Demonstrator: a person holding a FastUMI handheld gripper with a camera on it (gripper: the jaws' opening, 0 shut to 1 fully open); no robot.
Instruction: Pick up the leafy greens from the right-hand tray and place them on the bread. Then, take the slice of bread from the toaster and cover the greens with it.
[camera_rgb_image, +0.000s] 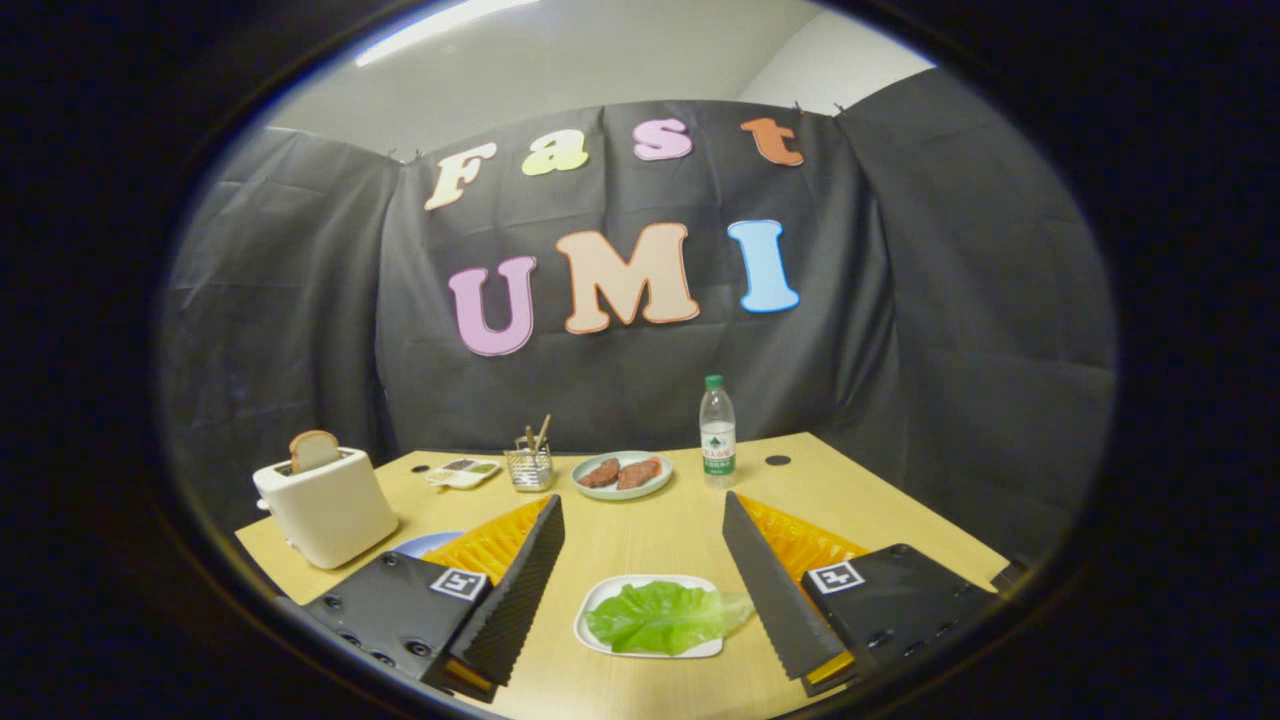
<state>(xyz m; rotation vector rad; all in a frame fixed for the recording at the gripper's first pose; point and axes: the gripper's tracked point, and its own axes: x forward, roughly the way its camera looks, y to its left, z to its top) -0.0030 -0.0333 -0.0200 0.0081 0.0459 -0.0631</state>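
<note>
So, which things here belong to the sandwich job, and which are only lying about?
Job: leafy greens on white tray, between the open tongs; bread slice in toaster.

Lying about: water bottle, plate of meat, utensil holder, small dish.

Dim booth under a ceiling light strip (440, 22), soft shadows, strong fisheye bending near the edges, centre sharp
</note>
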